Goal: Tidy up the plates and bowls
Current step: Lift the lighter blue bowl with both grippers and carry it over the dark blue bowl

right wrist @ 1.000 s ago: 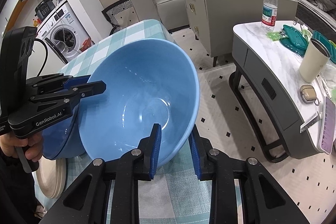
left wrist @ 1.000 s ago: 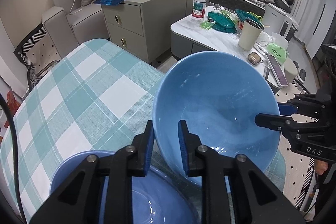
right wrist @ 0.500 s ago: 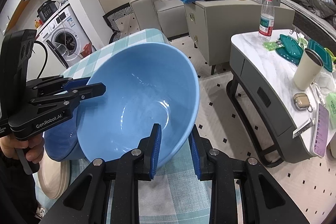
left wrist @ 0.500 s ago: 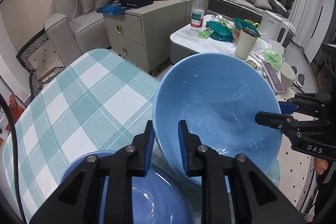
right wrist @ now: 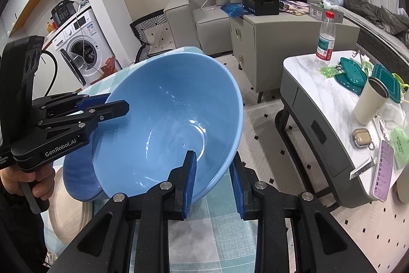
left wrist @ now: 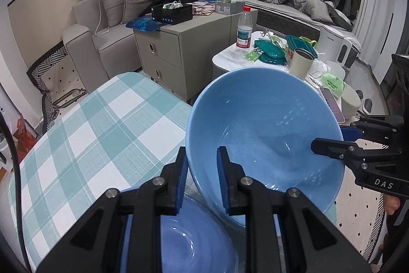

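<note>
A large light blue bowl [left wrist: 263, 129] is held in the air, tilted, above the table. My left gripper [left wrist: 201, 170] is shut on its near rim. My right gripper [right wrist: 212, 175] is shut on the opposite rim of the same bowl [right wrist: 166, 124]. Each gripper shows in the other's view, the right one [left wrist: 329, 142] and the left one [right wrist: 112, 106]. A second, darker blue bowl [left wrist: 189, 242] sits on the table below the left gripper; it also shows under the held bowl in the right wrist view [right wrist: 79, 181]. A cream plate [right wrist: 64, 216] lies beside it.
The table has a teal and white checked cloth [left wrist: 102, 124]. Beyond its edge stand a grey drawer cabinet [left wrist: 173, 55] and a white marble coffee table [right wrist: 332, 99] with a water bottle [right wrist: 325, 40], a cup [right wrist: 370, 101], teal lids and a phone. A washing machine [right wrist: 79, 53] is far left.
The held bowl has risen a little and tilted more with both grippers still on its rim. More of the room shows above it.
</note>
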A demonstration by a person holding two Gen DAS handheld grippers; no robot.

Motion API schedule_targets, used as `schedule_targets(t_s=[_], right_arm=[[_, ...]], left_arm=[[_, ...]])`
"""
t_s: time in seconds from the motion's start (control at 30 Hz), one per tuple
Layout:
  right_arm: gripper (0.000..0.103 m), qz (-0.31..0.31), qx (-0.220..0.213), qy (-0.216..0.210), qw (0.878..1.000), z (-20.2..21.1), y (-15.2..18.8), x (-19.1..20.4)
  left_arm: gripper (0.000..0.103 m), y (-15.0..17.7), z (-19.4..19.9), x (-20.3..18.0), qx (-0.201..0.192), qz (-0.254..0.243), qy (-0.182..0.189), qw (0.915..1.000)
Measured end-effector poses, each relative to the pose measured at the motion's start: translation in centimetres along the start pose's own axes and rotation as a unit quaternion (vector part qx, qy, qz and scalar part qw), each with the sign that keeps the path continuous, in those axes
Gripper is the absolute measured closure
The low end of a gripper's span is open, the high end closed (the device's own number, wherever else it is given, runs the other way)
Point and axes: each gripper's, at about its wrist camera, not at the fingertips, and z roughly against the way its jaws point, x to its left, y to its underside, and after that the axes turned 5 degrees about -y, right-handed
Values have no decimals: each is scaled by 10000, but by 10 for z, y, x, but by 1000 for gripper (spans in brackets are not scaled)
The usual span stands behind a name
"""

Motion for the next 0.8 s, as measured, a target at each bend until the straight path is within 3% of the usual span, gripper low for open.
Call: schedule_targets(t_s=[0.8], right_arm=[[76,494,-235,-168,9984,19,-19,56]], left_arm=[[82,12,49,36,-365,295,-289,9985]])
